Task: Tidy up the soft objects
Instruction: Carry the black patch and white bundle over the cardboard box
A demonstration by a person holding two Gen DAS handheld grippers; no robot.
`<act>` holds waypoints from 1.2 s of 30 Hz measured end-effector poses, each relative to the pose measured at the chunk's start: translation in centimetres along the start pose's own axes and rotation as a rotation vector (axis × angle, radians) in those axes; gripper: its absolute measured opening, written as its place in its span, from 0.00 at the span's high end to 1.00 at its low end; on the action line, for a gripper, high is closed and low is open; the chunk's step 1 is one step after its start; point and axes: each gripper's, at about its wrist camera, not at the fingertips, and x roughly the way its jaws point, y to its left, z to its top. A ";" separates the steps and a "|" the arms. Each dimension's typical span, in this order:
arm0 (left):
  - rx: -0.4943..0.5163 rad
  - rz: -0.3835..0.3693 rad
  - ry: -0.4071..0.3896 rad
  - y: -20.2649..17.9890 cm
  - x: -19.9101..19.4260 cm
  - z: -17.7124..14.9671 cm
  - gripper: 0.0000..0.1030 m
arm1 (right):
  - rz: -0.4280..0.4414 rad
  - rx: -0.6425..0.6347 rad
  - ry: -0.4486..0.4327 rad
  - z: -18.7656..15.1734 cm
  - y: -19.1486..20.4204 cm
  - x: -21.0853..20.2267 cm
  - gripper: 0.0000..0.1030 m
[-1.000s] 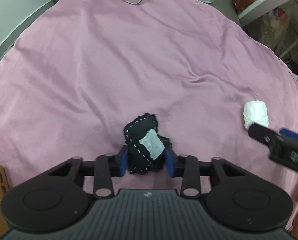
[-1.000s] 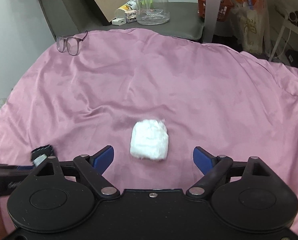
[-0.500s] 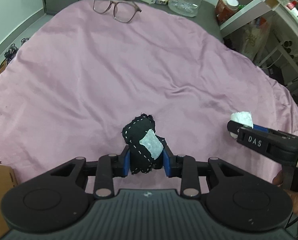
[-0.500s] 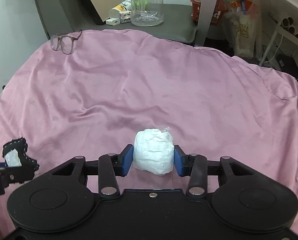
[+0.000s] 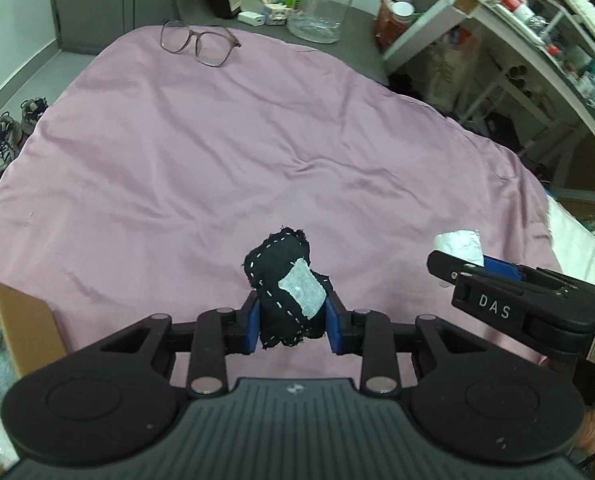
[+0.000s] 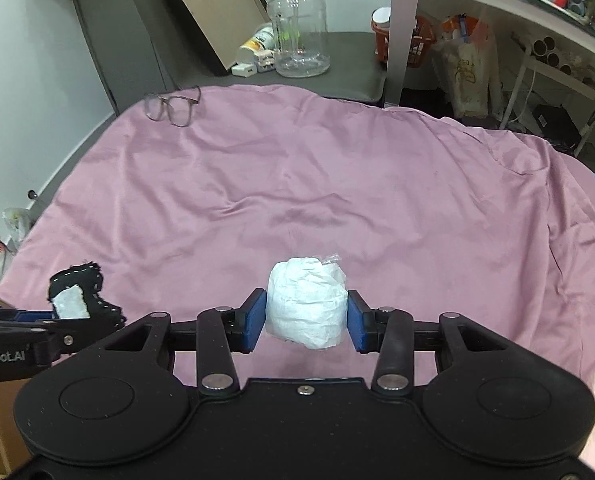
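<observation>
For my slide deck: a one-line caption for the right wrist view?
Right gripper holding a white bundle above the pink sheet, glasses beyond.

The glasses (image 5: 199, 42) lay at the bed's (image 5: 225, 152) far left corner. Behind that far edge stood a jar (image 5: 322, 2) on a low table (image 5: 357, 24). A cardboard box (image 5: 21, 316) sat at the bed's near left edge, shoes (image 5: 13, 132) lay on the floor off the left edge, and shelves (image 5: 537, 20) stood to the right.
</observation>
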 end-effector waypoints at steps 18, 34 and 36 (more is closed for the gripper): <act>0.034 -0.049 -0.037 3.1 -7.8 -4.7 0.69 | 0.080 0.009 -0.077 -3.1 6.4 -7.9 0.59; 0.007 -0.039 -0.064 7.8 -11.7 -8.0 0.69 | 0.083 -0.028 -0.095 -6.1 12.3 -11.4 0.59; 0.006 -0.038 -0.074 8.5 -12.1 -8.5 0.69 | 0.082 -0.032 -0.101 -6.4 12.8 -11.8 0.59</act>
